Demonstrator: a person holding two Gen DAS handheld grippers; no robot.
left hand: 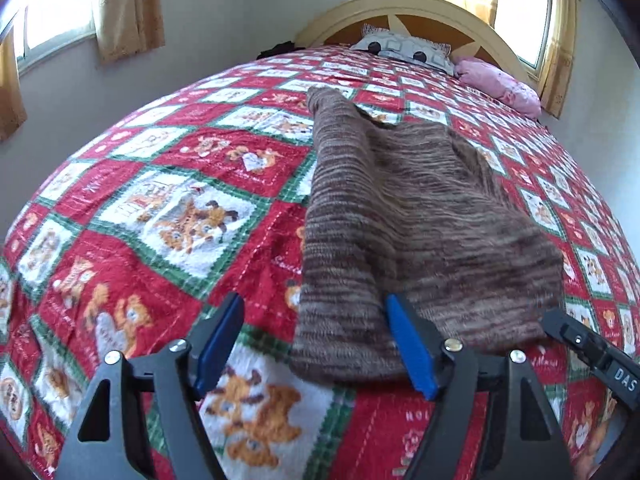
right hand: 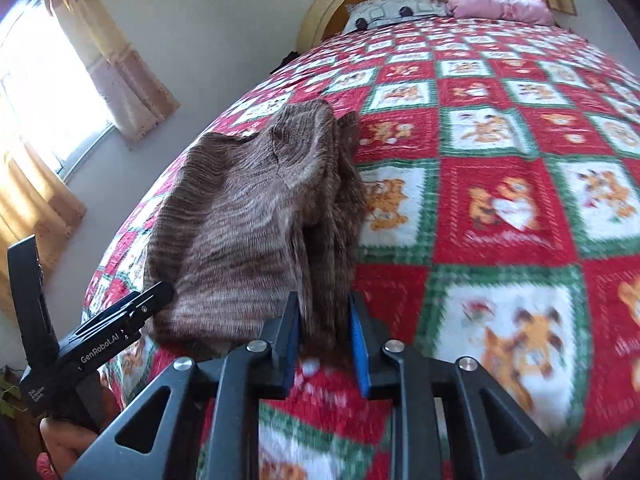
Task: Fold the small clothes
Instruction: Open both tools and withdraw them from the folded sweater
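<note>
So far the fold looks barely under way: one brown striped knitted garment [left hand: 416, 224] lies on the bed's red, green and white teddy-bear patchwork quilt [left hand: 168, 208], stretched from the near edge toward the far headboard, with its right side gathered into a raised ridge, not laid flat. The right gripper [right hand: 325, 340] has its blue-padded jaws nearly together, with that bunched near hem of the garment [right hand: 256, 220] between them, seemingly clamped on it. The left gripper [left hand: 316, 348] has its jaws wide apart; the near left corner of the knit sits between them, with the right finger against or over the cloth, and nothing is pinched. By my reading, no neat crease is made yet, so the halving and squaring are left to do.

Counted: one garment, two grippers, one quilt, and two pillows at the far end, a grey-and-white patterned pillow [left hand: 404, 50] and a pink pillow [left hand: 500, 84]
</note>
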